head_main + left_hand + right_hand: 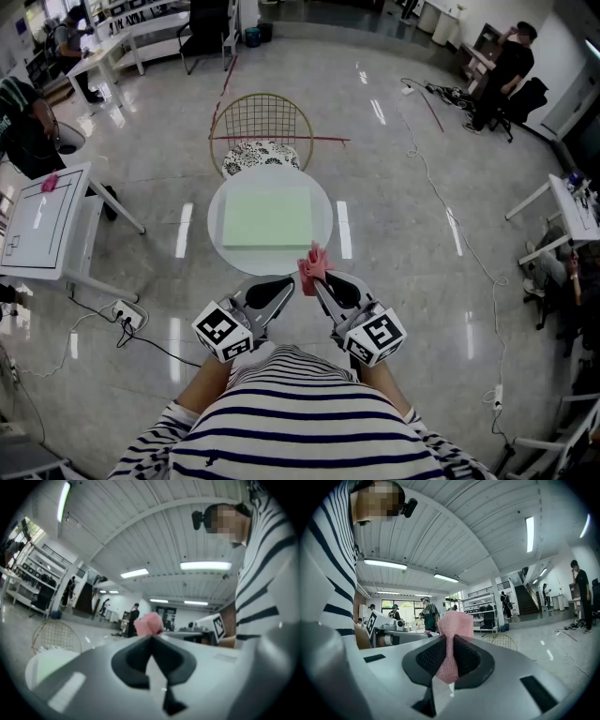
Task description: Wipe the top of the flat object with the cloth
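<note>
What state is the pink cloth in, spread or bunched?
Bunched: the pink cloth is wadded between the closed jaws of the right gripper.

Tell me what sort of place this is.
Probably a large open lab or workshop hall: a polished floor with a power strip lying on it, white workbenches round the edges, and shelving racks beside a staircase.

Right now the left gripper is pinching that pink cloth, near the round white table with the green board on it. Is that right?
Not quite. The right gripper is the one pinching the pink cloth, as the right gripper view shows. The left gripper is shut on nothing. The rest holds: it is near the round white table with the green board on it.
</note>
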{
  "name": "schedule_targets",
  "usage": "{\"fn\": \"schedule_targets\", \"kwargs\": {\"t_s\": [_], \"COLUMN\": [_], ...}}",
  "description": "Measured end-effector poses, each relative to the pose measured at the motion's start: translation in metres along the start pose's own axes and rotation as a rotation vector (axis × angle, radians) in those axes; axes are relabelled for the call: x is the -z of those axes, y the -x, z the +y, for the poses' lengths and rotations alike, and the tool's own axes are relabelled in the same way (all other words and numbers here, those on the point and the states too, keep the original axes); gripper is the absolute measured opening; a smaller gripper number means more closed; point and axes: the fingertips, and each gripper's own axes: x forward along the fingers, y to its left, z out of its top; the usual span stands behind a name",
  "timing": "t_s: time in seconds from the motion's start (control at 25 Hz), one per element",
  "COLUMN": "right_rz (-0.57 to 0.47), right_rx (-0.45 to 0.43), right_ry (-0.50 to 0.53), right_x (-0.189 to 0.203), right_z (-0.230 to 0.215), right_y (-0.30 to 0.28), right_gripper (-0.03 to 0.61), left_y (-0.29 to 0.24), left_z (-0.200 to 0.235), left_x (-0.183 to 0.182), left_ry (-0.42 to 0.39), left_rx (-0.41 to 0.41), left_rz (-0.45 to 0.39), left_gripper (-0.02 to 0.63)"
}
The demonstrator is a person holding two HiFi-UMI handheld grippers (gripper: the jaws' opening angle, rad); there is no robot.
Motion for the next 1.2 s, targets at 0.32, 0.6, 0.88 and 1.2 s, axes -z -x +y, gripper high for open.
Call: {"fn": "schedule_targets", "kwargs": {"t_s": [0.32, 0.6, 0.88, 1.2], "right_rz": [0.006, -0.014, -0.025, -0.001], "right_rx": [0.005, -0.019, -0.021, -0.019], "right_ry": [-0.008, -0.057, -0.093, -0.111], "right_x": [0.005, 0.003, 0.001, 0.003], "right_z": [-0.008, -0.012, -0.021, -0.037], "right_y": [0.001, -0.001, -0.013, -0.051], "right_gripper": [0.046, 0.046, 0.046, 0.046], "left_y": [-0.007, -0.012, -0.017, -0.019], "left_z": [0.001, 0.006, 0.02, 0.059], "left_x": [0.003, 0.004, 0.006, 0.007], "left_ry": [0.004, 0.015, 0.02, 0.027], "left_rx": [0.012, 0.01, 0.024, 0.028], "left_rz": [0.009, 0.014, 0.032, 0.057], "left_gripper": [0.006, 0.006, 0.006, 0.006]}}
